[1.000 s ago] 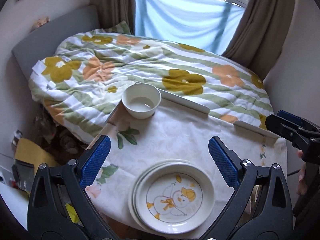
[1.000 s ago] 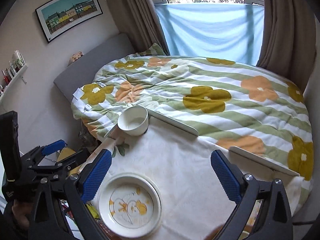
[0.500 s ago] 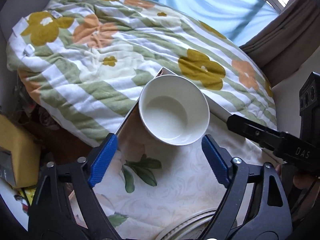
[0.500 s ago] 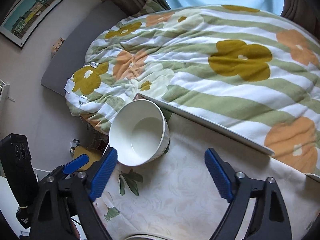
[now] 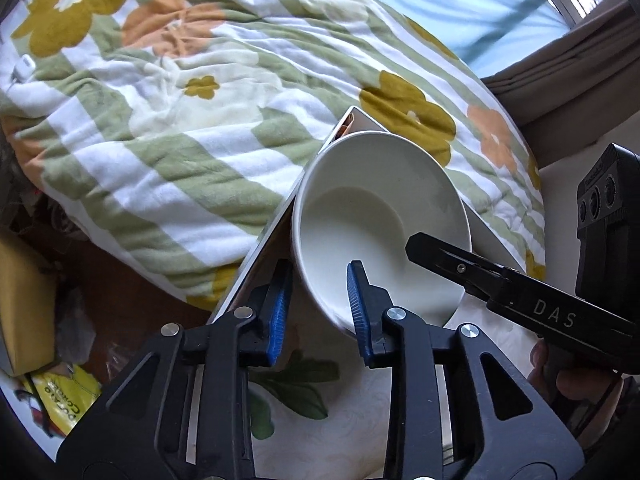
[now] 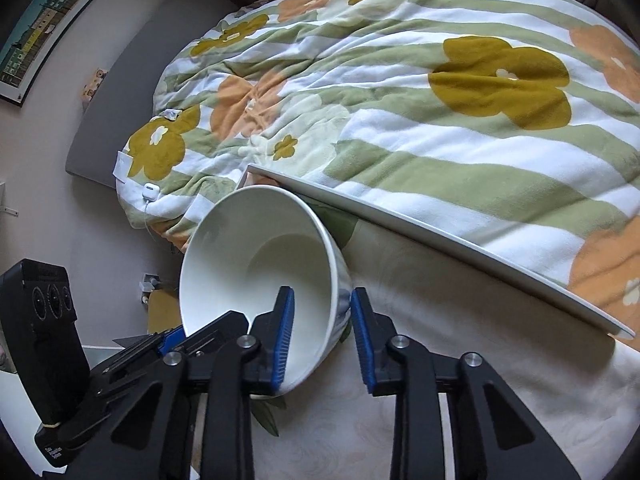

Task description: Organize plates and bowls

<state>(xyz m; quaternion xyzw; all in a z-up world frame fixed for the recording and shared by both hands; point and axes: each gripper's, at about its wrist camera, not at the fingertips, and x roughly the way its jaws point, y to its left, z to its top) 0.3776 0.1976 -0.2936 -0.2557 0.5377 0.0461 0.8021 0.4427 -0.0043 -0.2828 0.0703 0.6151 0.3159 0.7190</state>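
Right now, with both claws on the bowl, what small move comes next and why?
Probably lift the white ceramic bowl slightly, straight up: left claw and right claw each pinch its rim, and it sits tilted at the corner of the cloth-covered table.

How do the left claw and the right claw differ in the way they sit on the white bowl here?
The left claw straddles the left side of the white bowl; the right claw straddles its right side. The left claw has its right finger inside the bowl and its left finger outside; the right claw is mirrored, with its left finger inside. Both have blue pads and appear to pinch the bowl's wall.
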